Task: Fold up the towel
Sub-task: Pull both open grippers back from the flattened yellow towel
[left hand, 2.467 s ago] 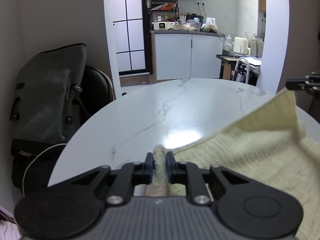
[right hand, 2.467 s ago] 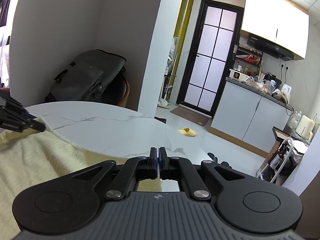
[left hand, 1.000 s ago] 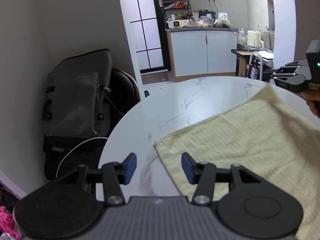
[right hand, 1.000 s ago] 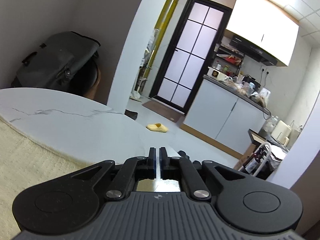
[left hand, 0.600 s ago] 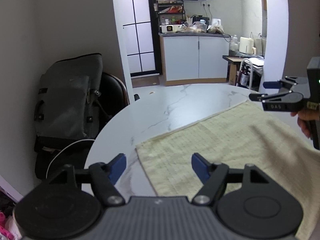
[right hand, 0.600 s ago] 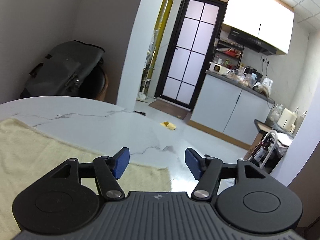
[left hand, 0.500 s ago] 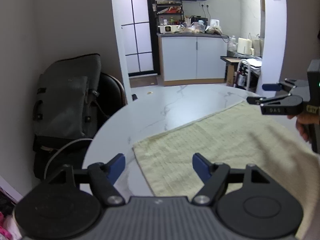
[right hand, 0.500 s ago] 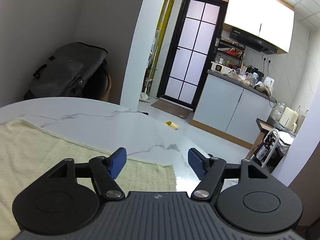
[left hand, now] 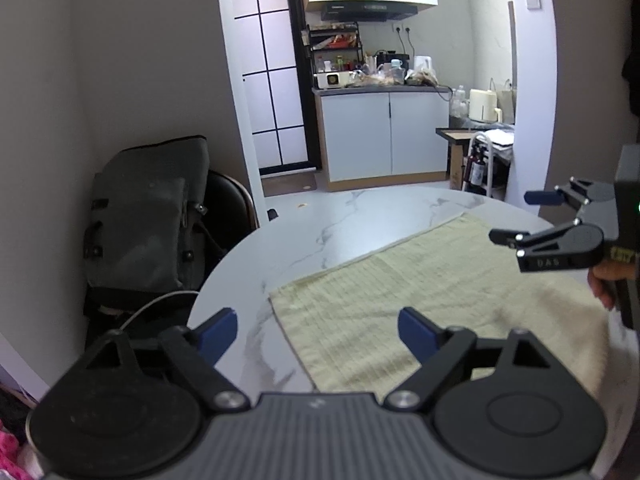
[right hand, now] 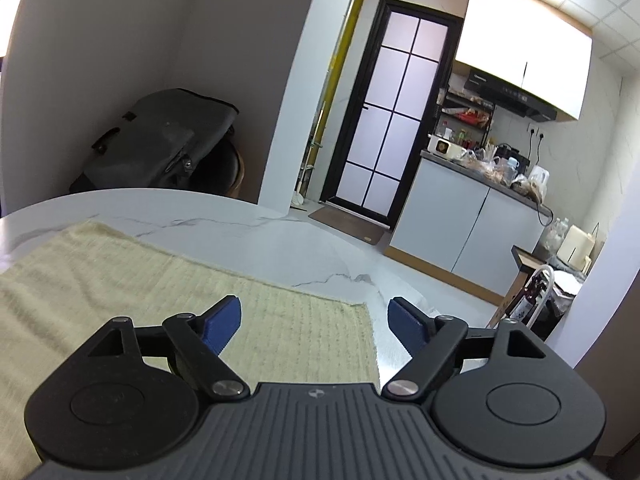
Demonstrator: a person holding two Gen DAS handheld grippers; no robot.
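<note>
My left gripper [left hand: 318, 330] stands wide open with nothing between its blue pads; I see the towel's [left hand: 420, 300] near-left corner lying below and between them, not touched. My right gripper [right hand: 316, 320] is spread just as wide and holds nothing, and the towel's [right hand: 168, 292] right corner sits under its gap, the short edge running back toward my right finger. From the left view I also catch the right gripper [left hand: 516, 218] hanging above the towel's far right part, its fingers parted.

The pale yellow towel lies flat on the round white marble table [left hand: 360, 220]. Bare marble shows left of the towel and beyond its far edge up to the table's curved rim. A dark bag [left hand: 148, 216] rests on a chair [left hand: 234, 200] just past that rim on the left.
</note>
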